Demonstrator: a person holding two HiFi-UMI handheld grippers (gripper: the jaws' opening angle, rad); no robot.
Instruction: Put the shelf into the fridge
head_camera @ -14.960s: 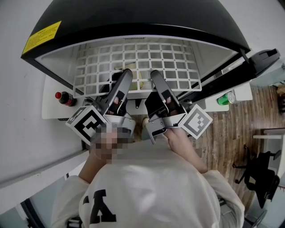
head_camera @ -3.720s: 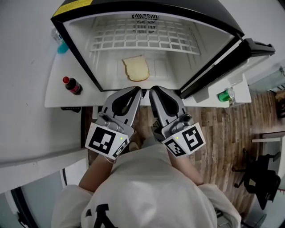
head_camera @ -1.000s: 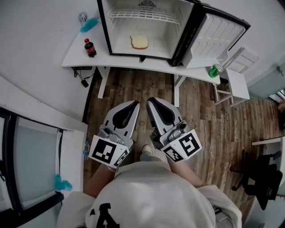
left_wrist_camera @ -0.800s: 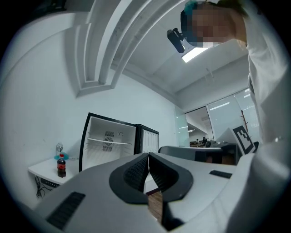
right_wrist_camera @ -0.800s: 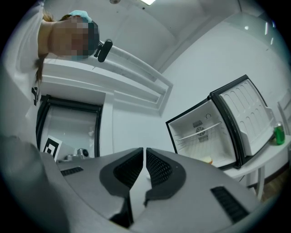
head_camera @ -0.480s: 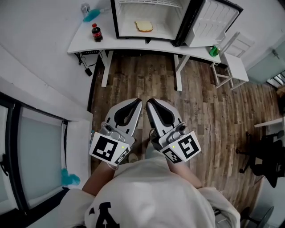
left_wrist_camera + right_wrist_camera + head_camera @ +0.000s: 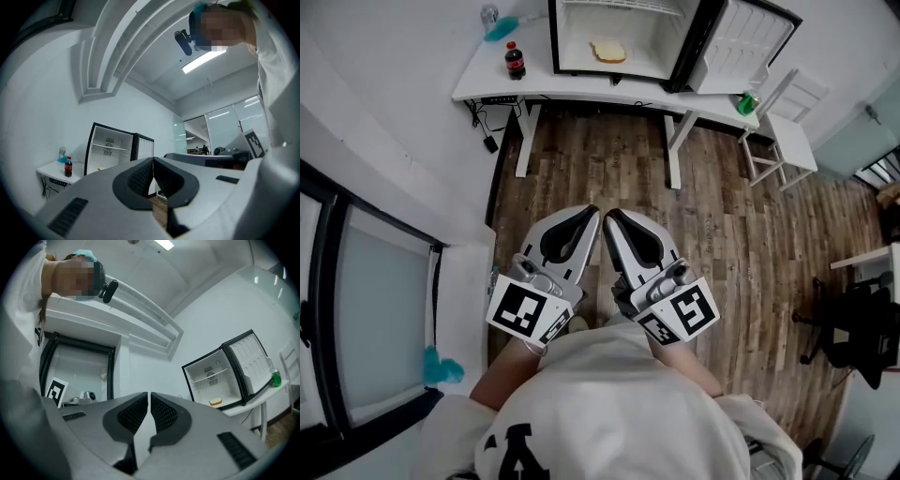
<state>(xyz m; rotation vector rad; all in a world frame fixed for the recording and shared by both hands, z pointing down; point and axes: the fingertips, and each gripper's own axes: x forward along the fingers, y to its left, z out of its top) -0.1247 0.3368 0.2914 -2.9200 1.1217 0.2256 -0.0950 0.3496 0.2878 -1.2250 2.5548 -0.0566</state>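
Observation:
The small black fridge (image 7: 623, 37) stands open on a white table (image 7: 581, 91), far ahead of me across the wooden floor. Its white wire shelf (image 7: 211, 376) sits level on the rails inside, above a slice of bread (image 7: 607, 51) on the fridge floor. The left gripper view shows the shelf (image 7: 108, 148) too. My left gripper (image 7: 592, 213) and right gripper (image 7: 610, 216) are held side by side close to my chest. Both are shut with nothing between the jaws, well away from the fridge.
The fridge door (image 7: 739, 39) hangs open to the right. A cola bottle (image 7: 515, 60) and a blue object (image 7: 500, 28) stand left of the fridge, a green bottle (image 7: 746, 103) right of it. A white stool (image 7: 787, 127) stands by the table. A glass partition (image 7: 384, 309) runs along my left.
The fridge and table have slid further up and shrunk in the head view as I back away. Both grippers stay shut and side by side.

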